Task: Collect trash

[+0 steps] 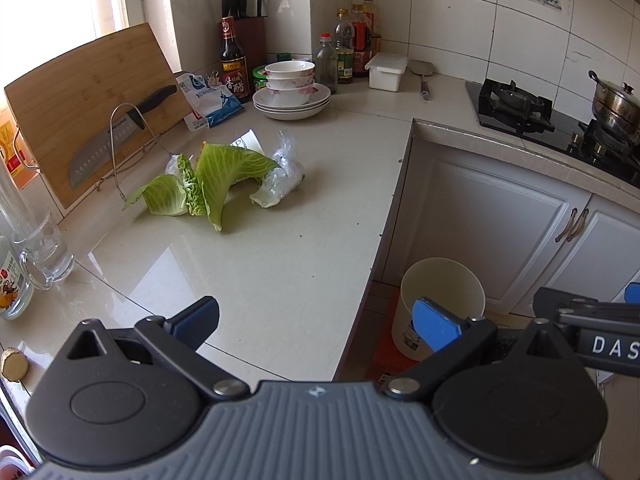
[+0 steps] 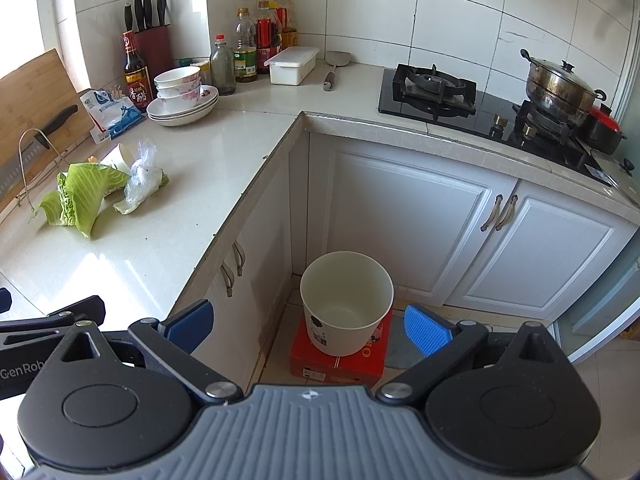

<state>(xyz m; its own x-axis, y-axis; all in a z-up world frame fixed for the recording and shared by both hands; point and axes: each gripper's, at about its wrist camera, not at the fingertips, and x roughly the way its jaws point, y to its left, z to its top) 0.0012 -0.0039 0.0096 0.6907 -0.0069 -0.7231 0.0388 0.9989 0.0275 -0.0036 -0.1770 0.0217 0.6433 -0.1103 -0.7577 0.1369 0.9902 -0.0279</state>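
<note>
Green cabbage leaves [image 1: 208, 184] [image 2: 82, 196] lie in a heap on the pale countertop [image 1: 260, 264], with a crumpled clear plastic bag [image 1: 282, 178] [image 2: 142, 180] and a paper cup [image 2: 120, 157] on its side among them. A white trash bin [image 1: 442, 300] [image 2: 346, 304] stands open on a red box [image 2: 340, 360] on the floor in the cabinet corner. My left gripper [image 1: 316, 326] is open above the counter's front, well short of the leaves. My right gripper [image 2: 308, 326] is open over the floor, above the bin. Neither holds anything.
A knife [image 1: 116, 136] rests in a wire rack against a wooden cutting board [image 1: 76, 96]. Stacked bowls and plates [image 1: 291, 88], bottles [image 1: 352, 44], a knife block and a snack bag stand at the back. A glass mug [image 1: 44, 246] is at left. A stove with a pot [image 2: 560, 84] is at right.
</note>
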